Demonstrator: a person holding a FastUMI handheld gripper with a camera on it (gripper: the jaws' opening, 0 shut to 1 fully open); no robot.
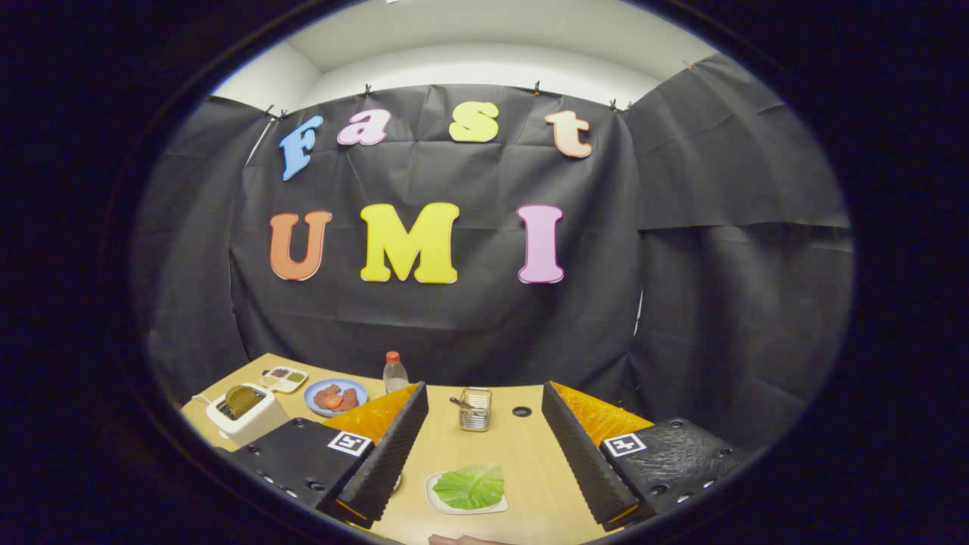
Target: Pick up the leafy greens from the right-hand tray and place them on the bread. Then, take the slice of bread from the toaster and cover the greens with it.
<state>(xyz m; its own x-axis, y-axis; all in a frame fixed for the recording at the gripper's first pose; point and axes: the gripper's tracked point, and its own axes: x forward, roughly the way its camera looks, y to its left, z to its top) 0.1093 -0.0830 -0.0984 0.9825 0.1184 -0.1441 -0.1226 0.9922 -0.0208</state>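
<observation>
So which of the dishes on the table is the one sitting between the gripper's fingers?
The white tray holding the leafy greens, between the open gripper fingers. The blue plate and the compartment tray sit beyond the left finger, beside the toaster.

Your leafy greens [471, 485] lie flat on a small white tray [440, 501] on the wooden table, between your gripper's [484, 443] spread fingers, touching neither. Your slice of bread [242, 399] stands upright in the white toaster [246, 418] (browned top protruding), well off to the left beyond the left finger.
</observation>
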